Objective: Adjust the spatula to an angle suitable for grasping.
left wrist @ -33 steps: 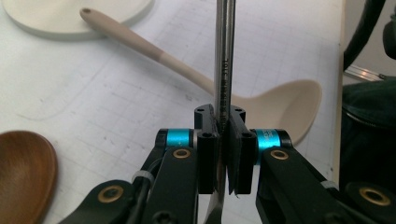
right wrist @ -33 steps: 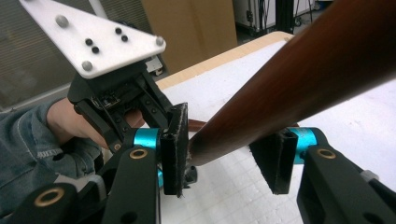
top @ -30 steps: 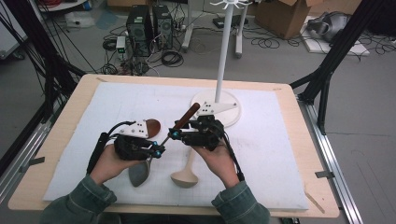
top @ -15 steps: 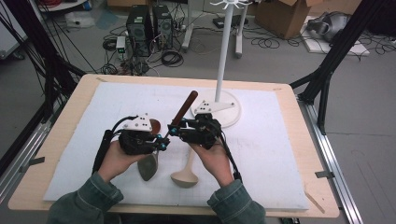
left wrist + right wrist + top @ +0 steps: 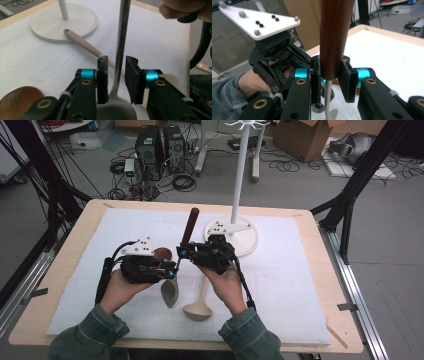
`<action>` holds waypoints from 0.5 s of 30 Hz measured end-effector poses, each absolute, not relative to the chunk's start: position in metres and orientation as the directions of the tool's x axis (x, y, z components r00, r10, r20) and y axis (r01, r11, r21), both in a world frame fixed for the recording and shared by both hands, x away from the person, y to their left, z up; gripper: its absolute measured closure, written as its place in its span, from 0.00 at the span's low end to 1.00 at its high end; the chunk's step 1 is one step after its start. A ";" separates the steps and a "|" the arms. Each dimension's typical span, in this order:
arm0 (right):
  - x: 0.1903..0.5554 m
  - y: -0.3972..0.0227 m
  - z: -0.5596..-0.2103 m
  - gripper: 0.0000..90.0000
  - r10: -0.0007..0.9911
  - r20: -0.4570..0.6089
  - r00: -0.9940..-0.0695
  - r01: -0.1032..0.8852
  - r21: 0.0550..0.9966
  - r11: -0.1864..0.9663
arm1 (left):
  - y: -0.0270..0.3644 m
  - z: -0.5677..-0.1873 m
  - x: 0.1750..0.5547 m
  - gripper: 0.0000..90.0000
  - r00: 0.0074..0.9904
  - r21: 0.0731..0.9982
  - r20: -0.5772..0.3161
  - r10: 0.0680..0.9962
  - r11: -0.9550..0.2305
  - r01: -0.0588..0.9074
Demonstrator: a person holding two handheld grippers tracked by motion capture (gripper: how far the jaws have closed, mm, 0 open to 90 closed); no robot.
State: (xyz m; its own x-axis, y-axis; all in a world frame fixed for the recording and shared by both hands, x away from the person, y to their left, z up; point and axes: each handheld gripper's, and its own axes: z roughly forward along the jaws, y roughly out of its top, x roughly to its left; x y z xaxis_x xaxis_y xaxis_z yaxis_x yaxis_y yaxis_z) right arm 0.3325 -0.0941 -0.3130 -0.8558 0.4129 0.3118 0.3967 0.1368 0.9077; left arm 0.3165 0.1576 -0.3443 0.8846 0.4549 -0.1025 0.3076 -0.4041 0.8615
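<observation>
Steel spoon with brown wooden handle (image 5: 188,227) stands upright: your right tool (image 5: 181,254) clamps its handle, closing; your left tool (image 5: 171,269), at nine o'clock, just loosened around its shaft.

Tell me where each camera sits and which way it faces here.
High view: above the person's side, looking forward and down on the table; both forearms enter from below.
Left gripper view: rides the left claw, just opened around the spoon's metal shaft, facing the white stand base.
Right gripper view: rides the right claw, just closing on the spoon's wooden handle; the left hand shows behind.
Shared: both gripper views show the one spoon.
</observation>
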 end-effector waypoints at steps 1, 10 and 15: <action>0.333 -0.094 -0.313 0.82 0.413 0.312 -0.856 0.397 0.908 0.137 | 0.158 -0.344 0.317 0.74 0.885 0.861 -0.103 0.455 -0.404 0.308; 0.343 -0.100 -0.280 0.82 0.396 0.258 -0.881 0.342 0.927 0.155 | 0.196 -0.339 0.313 0.64 0.855 0.892 -0.104 0.509 -0.333 0.307; 0.348 -0.104 -0.267 0.82 0.398 0.213 -0.892 0.305 0.935 0.183 | 0.214 -0.342 0.312 0.59 0.838 0.895 -0.107 0.535 -0.316 0.316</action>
State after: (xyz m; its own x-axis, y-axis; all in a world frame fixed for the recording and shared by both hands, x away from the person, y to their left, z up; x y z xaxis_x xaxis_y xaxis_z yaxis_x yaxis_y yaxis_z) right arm 0.3476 -0.1041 -0.2669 -0.8921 0.3984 0.2132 0.3051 0.1830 0.9346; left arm 0.3117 0.2136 -0.3418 0.8380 0.5350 -0.1073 0.3162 -0.3159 0.8946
